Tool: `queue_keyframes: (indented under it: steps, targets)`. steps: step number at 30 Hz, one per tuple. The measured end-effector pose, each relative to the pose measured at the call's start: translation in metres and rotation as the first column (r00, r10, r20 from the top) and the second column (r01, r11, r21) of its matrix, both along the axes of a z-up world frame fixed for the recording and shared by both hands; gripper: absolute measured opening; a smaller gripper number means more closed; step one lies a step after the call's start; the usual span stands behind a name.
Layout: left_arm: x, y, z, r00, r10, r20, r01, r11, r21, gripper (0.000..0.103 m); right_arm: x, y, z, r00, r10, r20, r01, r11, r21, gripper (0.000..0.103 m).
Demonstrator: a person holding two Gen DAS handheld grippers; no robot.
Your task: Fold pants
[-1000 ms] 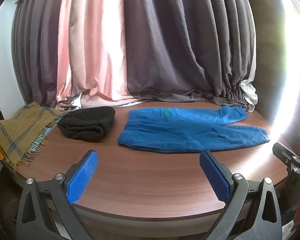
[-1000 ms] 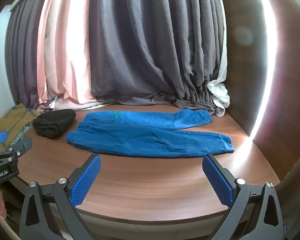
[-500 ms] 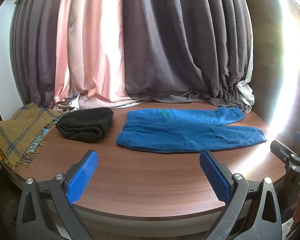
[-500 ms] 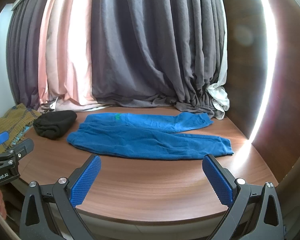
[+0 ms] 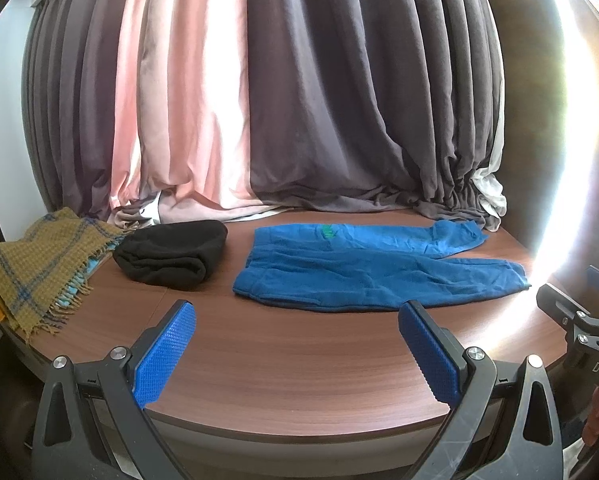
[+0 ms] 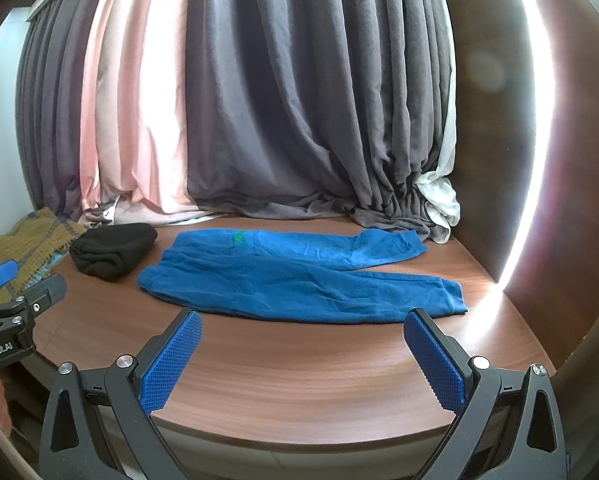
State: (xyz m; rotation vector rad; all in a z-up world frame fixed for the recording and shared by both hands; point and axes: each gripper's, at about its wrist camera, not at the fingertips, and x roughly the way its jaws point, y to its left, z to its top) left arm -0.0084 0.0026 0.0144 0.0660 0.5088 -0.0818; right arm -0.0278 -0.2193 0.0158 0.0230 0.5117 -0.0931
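Blue pants (image 5: 363, 270) lie flat on the wooden table (image 5: 299, 360), waistband to the left, both legs running right; they also show in the right wrist view (image 6: 299, 276). A small green label sits near the waistband. My left gripper (image 5: 297, 350) is open and empty, held over the table's front edge, short of the pants. My right gripper (image 6: 303, 354) is open and empty at the front edge too, in front of the pant legs. Each gripper shows at the side of the other's view.
A folded black garment (image 5: 173, 254) lies left of the pants. A mustard plaid fringed blanket (image 5: 39, 264) hangs over the table's left end. Grey and pink curtains (image 5: 299, 100) pile up along the back edge. A wooden wall (image 6: 539, 200) stands at the right.
Both views have tilted up slightly, so the pants and table sit a little lower in frame. Both grippers stay open. The clothes have not moved.
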Motion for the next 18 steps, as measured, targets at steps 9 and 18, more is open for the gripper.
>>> queue_keyframes:
  steps: [9,18]
  targets:
    - [-0.0024,0.0004,0.0026,1.000,-0.002,0.008,0.002,1.000,-0.008,0.103,-0.0008,0.0030,0.0032,1.000,0.004,0.008,-0.004,1.000,-0.004,0.102]
    - [-0.0014,0.0012,0.0042,1.000,-0.002,0.012,0.002,1.000,-0.010,0.103,0.0011,0.0037,0.0046,1.000,0.015,0.009,-0.015,1.000,-0.007,0.102]
